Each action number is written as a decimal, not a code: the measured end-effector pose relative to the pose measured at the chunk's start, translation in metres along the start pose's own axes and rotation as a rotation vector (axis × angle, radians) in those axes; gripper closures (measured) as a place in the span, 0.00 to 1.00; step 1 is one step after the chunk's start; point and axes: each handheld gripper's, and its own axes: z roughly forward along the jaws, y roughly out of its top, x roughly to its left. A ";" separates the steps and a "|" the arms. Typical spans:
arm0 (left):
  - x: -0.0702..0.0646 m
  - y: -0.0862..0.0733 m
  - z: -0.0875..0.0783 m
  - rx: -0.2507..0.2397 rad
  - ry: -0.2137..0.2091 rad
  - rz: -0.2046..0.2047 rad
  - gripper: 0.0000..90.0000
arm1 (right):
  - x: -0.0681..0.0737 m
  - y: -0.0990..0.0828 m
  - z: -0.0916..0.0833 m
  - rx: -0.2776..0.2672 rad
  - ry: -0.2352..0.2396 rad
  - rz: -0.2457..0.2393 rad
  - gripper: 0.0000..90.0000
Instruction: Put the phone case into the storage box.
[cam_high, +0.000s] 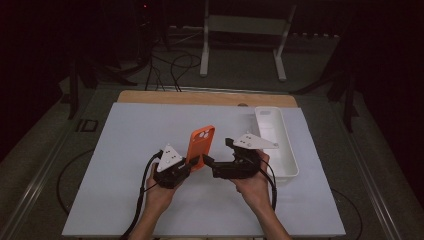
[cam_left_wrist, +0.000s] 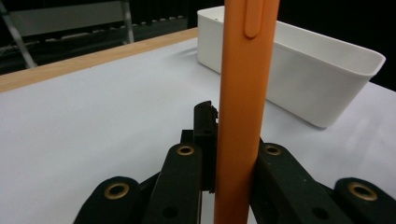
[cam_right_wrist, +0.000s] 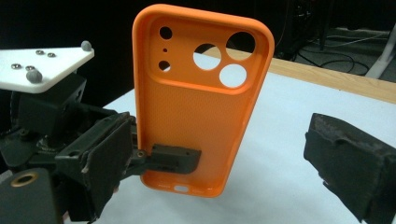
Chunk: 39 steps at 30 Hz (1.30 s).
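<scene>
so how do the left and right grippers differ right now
The left gripper is shut on the orange phone case, holding it upright near its bottom edge; the right gripper is open, its jaws apart and holding nothing. Both are black, hand-held, each with a grey three-cornered plate on top.

In the left gripper view we lose the upright orange silicone phone case (cam_left_wrist: 243, 93) beyond the top and bottom edges.

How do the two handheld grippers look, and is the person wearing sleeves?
Both the left gripper and the right gripper are black, each topped by a grey three-cornered plate and trailing a black cable. Brass-coloured rivets dot the claw linkages. The forearms are bare, with no sleeves visible.
</scene>
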 end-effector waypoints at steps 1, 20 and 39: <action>0.000 0.000 0.000 0.000 0.004 0.001 0.95 | 0.000 0.000 0.000 -0.003 0.000 0.001 0.09; -0.011 -0.002 0.005 0.000 0.049 0.038 0.95 | 0.006 0.009 0.008 -0.026 -0.014 0.037 0.09; -0.014 -0.001 0.008 0.016 0.038 0.059 0.95 | 0.009 0.018 0.018 -0.033 -0.046 0.057 0.09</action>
